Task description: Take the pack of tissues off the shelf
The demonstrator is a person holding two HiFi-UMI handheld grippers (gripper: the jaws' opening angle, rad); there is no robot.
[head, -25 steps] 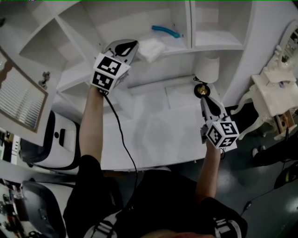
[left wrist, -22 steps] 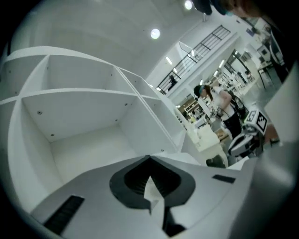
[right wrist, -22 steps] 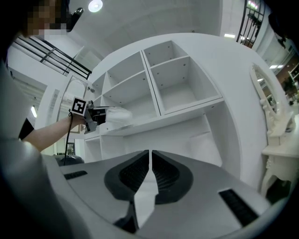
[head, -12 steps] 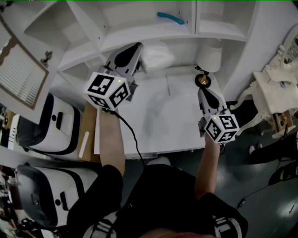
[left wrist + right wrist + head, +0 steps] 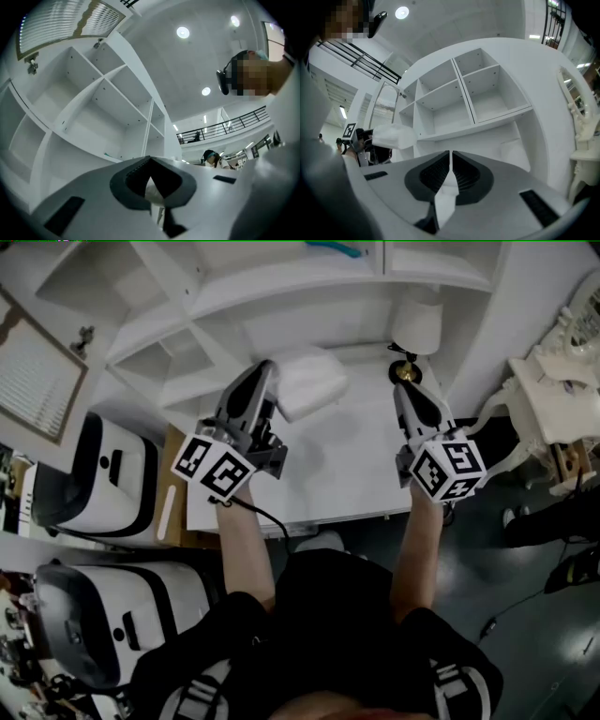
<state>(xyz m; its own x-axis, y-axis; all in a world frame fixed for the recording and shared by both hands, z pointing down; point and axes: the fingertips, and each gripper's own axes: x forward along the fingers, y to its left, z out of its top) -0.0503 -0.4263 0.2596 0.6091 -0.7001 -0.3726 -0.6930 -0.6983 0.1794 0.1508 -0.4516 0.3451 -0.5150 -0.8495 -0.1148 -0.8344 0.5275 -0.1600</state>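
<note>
L hand-held gripper [image 5: 266, 371] is clamped tight on the pack of tissues [image 5: 311, 381]. My jaws pinch one edge, and the rest of the soft white pack sticks out to the right of the tips. In the L gripper view a sliver of white sits wedged betw. the pads.

The pack is off the shelf [image 5: 281, 285]. It hangs in the air over the rear of the desk [image 5: 328, 479], in front of the unit's lowest row. R gripper view shows it clear of the boards, off to the unit's left side.

R hand-held gripper [image 5: 408, 395] has its jaws together w/ nothing in them. It points toward the shelf over the desk's rear right, near the brass foot of the lamp [image 5: 417, 329] (white shade) and well apart from the pack.

A teal item [image 5: 333, 247] lies on a higher shelf, cut off by the top edge of the head view, so I can't say what it is. Two white machines [image 5: 108, 486] stand left of the desk, w/ a louvred panel [image 5: 37, 376] beyond them. Ornate white furniture [image 5: 553, 418] is at far right.
</note>
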